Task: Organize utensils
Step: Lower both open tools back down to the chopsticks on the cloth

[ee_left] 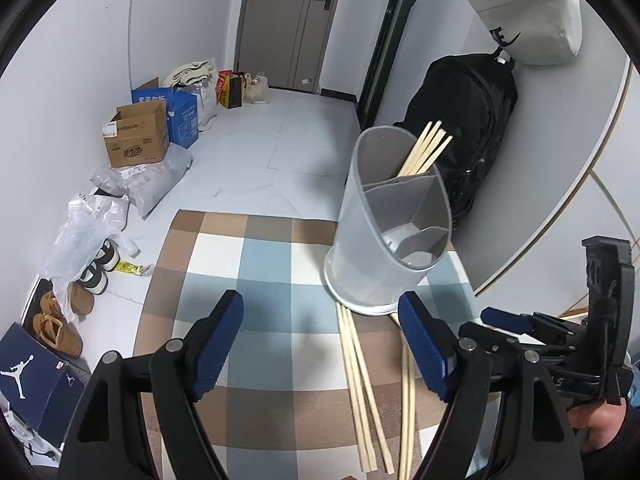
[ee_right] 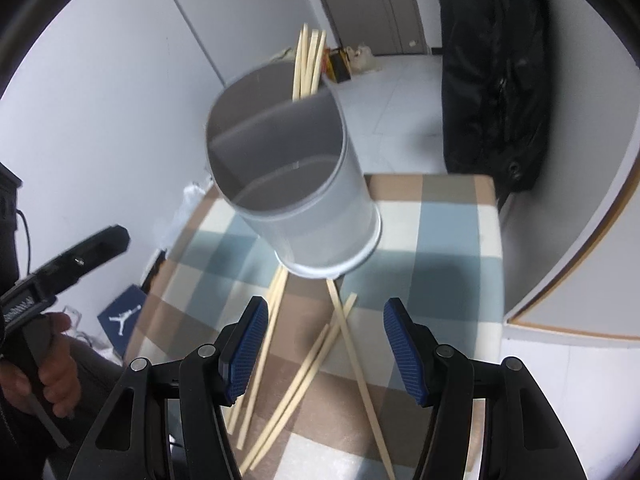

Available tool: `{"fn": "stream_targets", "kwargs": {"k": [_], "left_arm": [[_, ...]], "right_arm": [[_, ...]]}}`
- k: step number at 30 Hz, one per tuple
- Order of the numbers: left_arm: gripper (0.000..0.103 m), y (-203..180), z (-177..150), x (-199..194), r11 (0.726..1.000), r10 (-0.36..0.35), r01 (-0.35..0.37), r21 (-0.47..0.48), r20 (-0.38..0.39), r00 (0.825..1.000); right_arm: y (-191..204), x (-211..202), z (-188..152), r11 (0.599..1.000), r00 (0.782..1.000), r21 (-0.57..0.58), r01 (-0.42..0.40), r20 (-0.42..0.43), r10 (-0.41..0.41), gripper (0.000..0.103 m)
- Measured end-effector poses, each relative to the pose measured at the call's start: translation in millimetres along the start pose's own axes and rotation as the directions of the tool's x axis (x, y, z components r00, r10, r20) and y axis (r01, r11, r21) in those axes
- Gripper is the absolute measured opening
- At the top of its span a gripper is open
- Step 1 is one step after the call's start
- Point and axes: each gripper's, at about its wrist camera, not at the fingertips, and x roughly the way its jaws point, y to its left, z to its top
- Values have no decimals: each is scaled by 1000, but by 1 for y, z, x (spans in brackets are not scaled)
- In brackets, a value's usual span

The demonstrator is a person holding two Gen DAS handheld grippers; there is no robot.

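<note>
The left gripper (ee_left: pixel 322 344) hangs spread and empty over the checked cloth (ee_left: pixel 256 248), to the left of the grey holder (ee_left: pixel 384 232). The holder stands upright, divided inside; several chopsticks (ee_left: pixel 426 148) lean in its far compartment, likely sorted already. More loose chopsticks (ee_right: pixel 304 376) lie criss-crossed on the cloth in front of the holder, some reaching its base. The right gripper (ee_right: pixel 325 348) is also spread, pinching nothing, and angles down over that loose pile, probably to pick one. A black backpack (ee_left: pixel 464 120) stands behind the holder, clear of the work.
</note>
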Motion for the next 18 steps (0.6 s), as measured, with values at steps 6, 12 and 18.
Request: {"fn": "stream_targets", "kwargs": {"k": [6,12,18], "left_arm": [[76,13,-12,14,1000,15,-15,-14,-26,1000],[76,29,-17,29,997,43,-47,-55,-68,997],[76,32,-21,34,997,58,-63,-50,-103,993]], "right_arm": [[2,33,-4,1000,997,-27,15,-77,-17,51],[3,65,2,997,990,-69,28,-139,-38,42],[7,87,7,992,984,-108,68,-156,-84,34]]}}
